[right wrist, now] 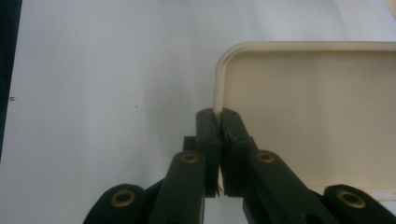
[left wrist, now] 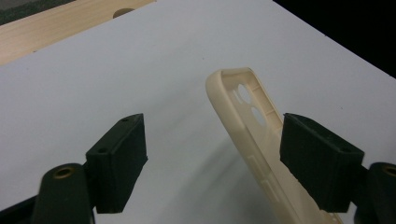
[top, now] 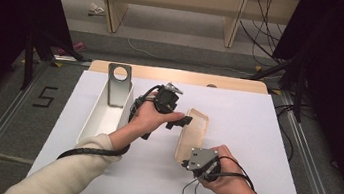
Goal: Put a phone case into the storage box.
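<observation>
A cream phone case point(top: 195, 130) lies near the middle of the white table top, its open side up. My right gripper point(top: 185, 163) is shut on the case's near corner; in the right gripper view the jaws point(right wrist: 218, 116) pinch the rim of the case point(right wrist: 317, 102). My left gripper point(top: 179, 121) hovers over the case's far end with its jaws wide apart. In the left gripper view the case point(left wrist: 243, 116) runs between the jaws point(left wrist: 215, 154), close beside the right-hand pad point(left wrist: 317, 158) and well apart from the other pad.
A long white tray point(top: 101, 118) stands at the left of the table, with a grey metal stand point(top: 119, 87) with a round hole at its far end. A wooden strip point(top: 177, 76) runs along the far edge. Dark floor and frame rails surround the table.
</observation>
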The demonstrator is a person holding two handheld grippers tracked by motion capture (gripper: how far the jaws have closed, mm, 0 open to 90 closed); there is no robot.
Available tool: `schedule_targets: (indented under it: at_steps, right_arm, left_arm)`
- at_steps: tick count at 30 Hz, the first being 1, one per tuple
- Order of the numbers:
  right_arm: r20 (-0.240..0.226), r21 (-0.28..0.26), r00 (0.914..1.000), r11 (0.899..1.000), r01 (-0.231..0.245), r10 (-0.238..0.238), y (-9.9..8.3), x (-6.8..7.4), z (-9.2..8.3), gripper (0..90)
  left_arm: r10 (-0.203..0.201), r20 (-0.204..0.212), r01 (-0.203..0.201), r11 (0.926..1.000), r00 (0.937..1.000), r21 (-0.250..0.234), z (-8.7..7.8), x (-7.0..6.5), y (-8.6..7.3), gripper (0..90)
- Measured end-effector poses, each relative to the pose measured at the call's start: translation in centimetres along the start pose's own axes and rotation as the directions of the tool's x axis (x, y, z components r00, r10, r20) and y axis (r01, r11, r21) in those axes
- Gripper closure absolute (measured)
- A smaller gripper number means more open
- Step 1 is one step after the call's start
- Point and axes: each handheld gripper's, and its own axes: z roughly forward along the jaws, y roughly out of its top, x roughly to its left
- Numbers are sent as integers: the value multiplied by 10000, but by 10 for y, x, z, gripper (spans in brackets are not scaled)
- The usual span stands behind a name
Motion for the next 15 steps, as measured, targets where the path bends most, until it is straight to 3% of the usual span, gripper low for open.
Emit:
schedule_targets:
  at_steps: [8, 12, 15]
  right_arm:
    - [-27, -2, 10000, 10000, 38, -38, 1, 1, 0, 881]
    - [-5, -15, 10000, 10000, 86, -86, 2, 1, 0, 882]
    - [-3, 9, 9999, 9999, 110, -110, 3, 2, 0, 882]
  left_arm:
    - [-190, -72, 193, 9989, 9998, 423, 11, 0, 7, 330]
    - [-688, 118, 679, 9957, 9976, 623, 15, 2, 7, 409]
    - [-836, 239, 817, 9941, 9962, 715, 18, 3, 7, 455]
